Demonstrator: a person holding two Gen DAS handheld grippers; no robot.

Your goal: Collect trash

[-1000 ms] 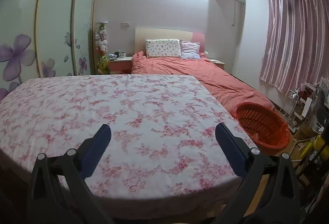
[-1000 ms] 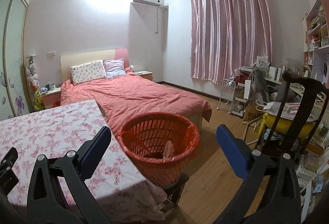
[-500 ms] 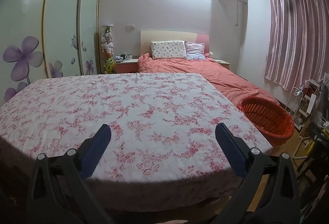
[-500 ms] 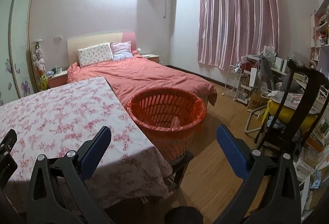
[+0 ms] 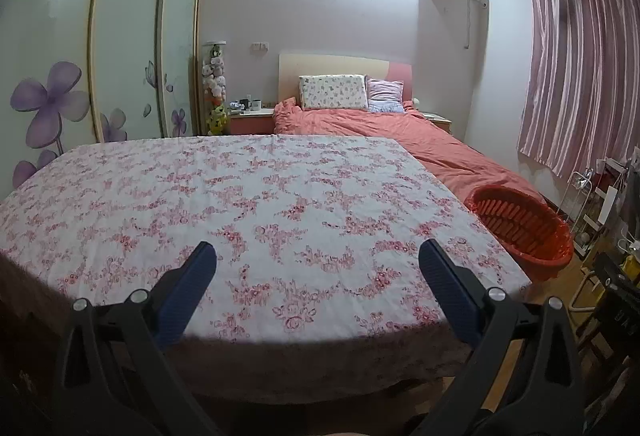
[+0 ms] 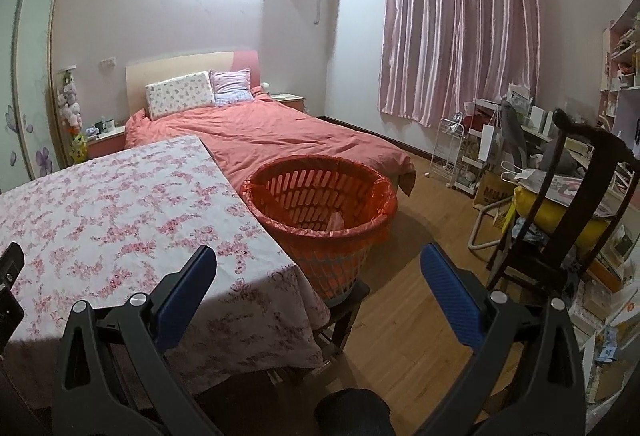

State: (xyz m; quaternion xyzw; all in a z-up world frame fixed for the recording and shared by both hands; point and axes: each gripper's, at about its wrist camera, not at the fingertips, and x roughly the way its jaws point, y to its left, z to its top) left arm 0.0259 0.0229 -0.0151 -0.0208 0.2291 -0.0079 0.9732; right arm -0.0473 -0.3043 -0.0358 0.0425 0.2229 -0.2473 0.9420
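A red slatted basket point(image 6: 320, 203) lined with a red bag stands on a low stand at the right end of the table; a pale crumpled piece point(image 6: 335, 222) lies inside it. The basket also shows in the left wrist view point(image 5: 520, 224). My left gripper point(image 5: 316, 256) is open and empty, held over the near edge of the table with the floral cloth point(image 5: 240, 195). My right gripper point(image 6: 318, 260) is open and empty, held back from the basket, over the table's right corner. No loose trash shows on the cloth.
A bed with a salmon cover point(image 6: 280, 131) lies behind the table. A dark wooden chair point(image 6: 560, 203) piled with things and cluttered shelves point(image 6: 480, 147) stand at the right. Wood floor point(image 6: 420, 276) lies between the basket and the chair. A wardrobe point(image 5: 120, 47) stands at the left.
Both grippers have pulled back and away from the table and basket; more of the table's near edge and the floor shows now. Both stayed open.
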